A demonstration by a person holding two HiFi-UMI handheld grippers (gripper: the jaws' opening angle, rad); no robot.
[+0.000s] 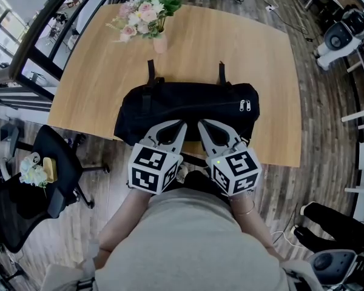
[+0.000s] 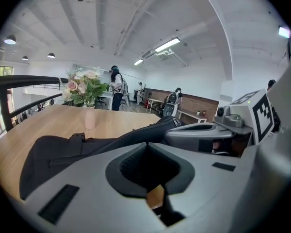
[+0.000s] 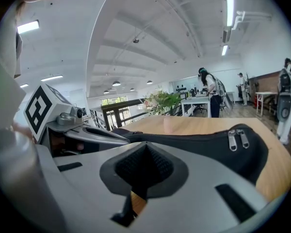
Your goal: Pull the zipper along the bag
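Dark plank flooring (image 1: pixel 327 132) surrounds a broad light wooden counter (image 1: pixel 230 47), and a long black fabric duffel bag (image 1: pixel 188 102) lies on it directly ahead of both claws, at the near edge. The left claw (image 1: pixel 181 126) and right claw (image 1: pixel 203 126) sit side by side, tips at the bag's near side, each with its jaws pressed together on nothing. Pink flowers in a small vase (image 1: pixel 147 17) stand well beyond. Two silver zipper pulls (image 1: pixel 246 106) rest ahead and right of the right claw, at the bag's end. Pulling seems not yet begun; next, likely, one claw opens, pinches a pull, while the other steadies the fabric.
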